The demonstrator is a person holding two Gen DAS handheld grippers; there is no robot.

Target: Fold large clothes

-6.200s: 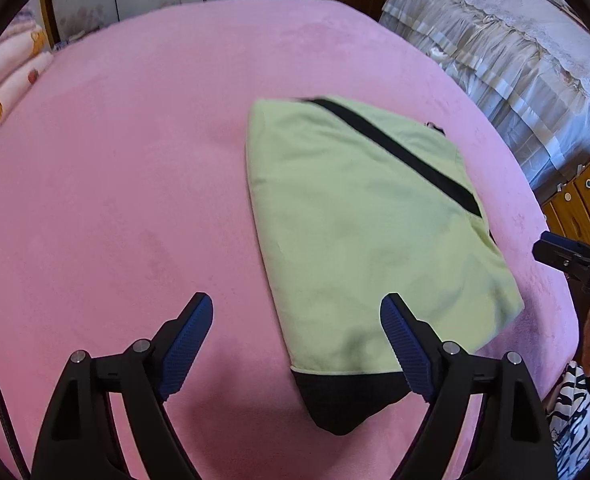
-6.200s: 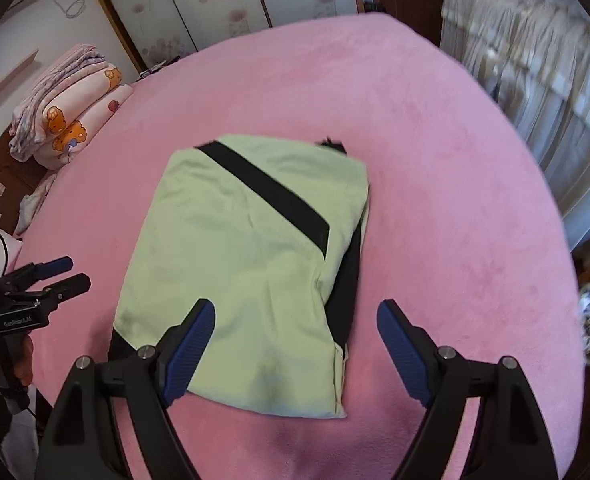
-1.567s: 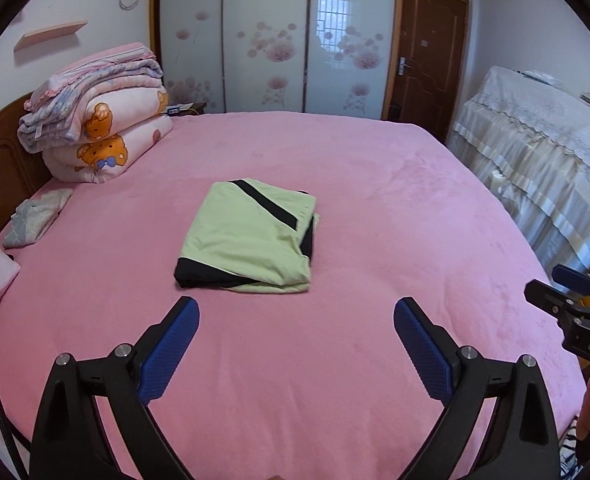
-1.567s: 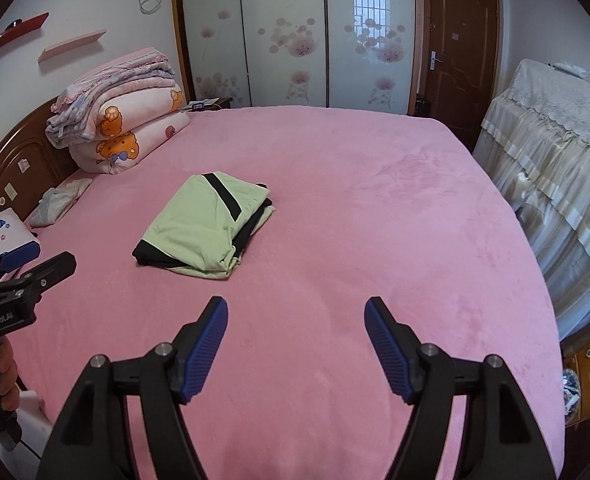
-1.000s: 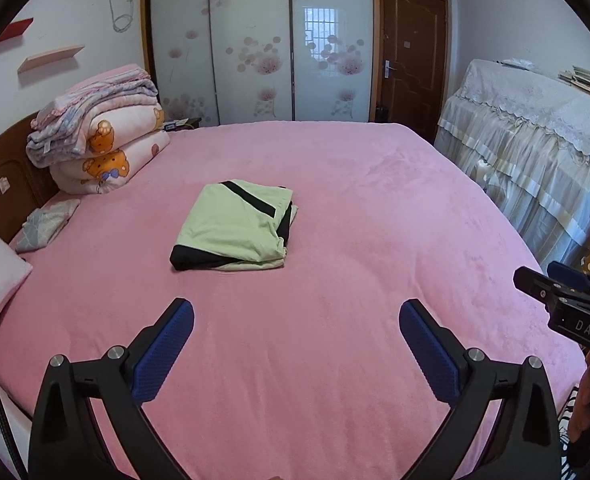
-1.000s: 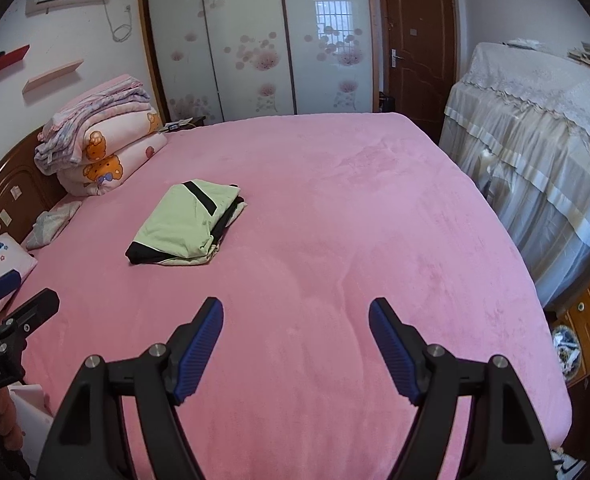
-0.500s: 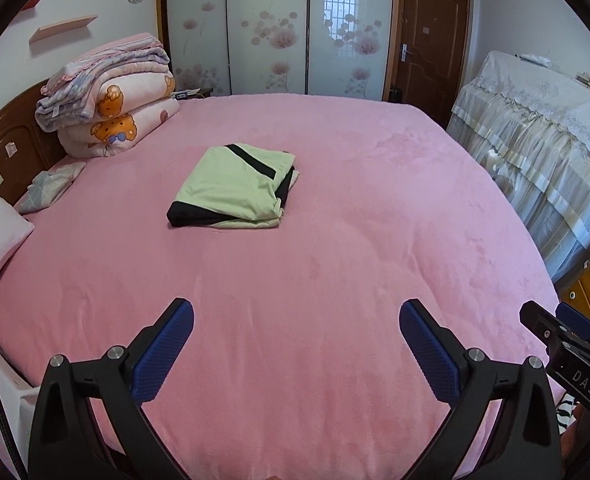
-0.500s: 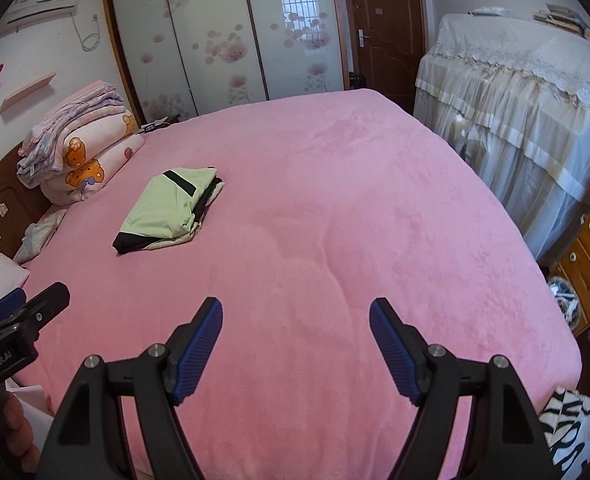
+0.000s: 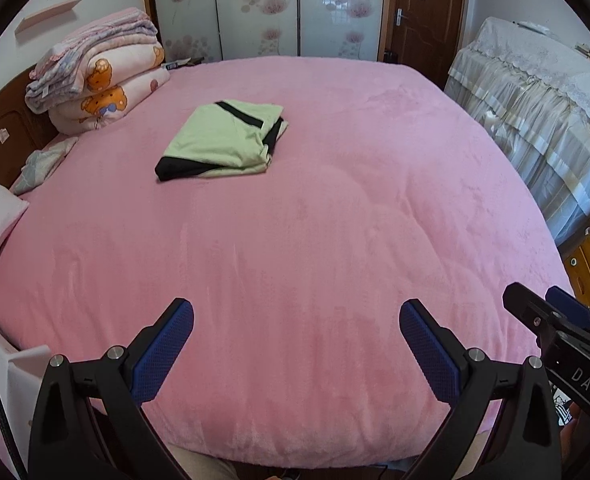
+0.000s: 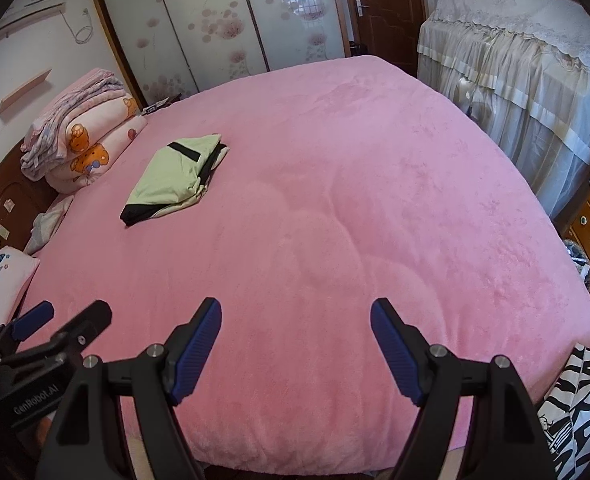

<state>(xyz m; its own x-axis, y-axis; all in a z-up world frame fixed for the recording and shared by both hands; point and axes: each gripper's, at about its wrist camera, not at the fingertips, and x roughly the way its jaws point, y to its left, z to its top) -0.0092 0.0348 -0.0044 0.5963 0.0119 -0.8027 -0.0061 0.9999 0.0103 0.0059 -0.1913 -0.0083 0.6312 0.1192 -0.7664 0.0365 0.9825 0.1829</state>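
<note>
Left wrist view: both tools gape wide over plush pink bedspread (image 9: 335, 240); folded green-and-black garment (image 9: 223, 142) lies flat.

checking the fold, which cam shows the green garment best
The left wrist view: the folded green garment sits larger and nearer centre, its top panel, black stripe and stacked edges clear. The right wrist view shows the same bundle smaller, off to the left, more side-on.

Both views downward over bed (image 9: 295, 240)
</note>
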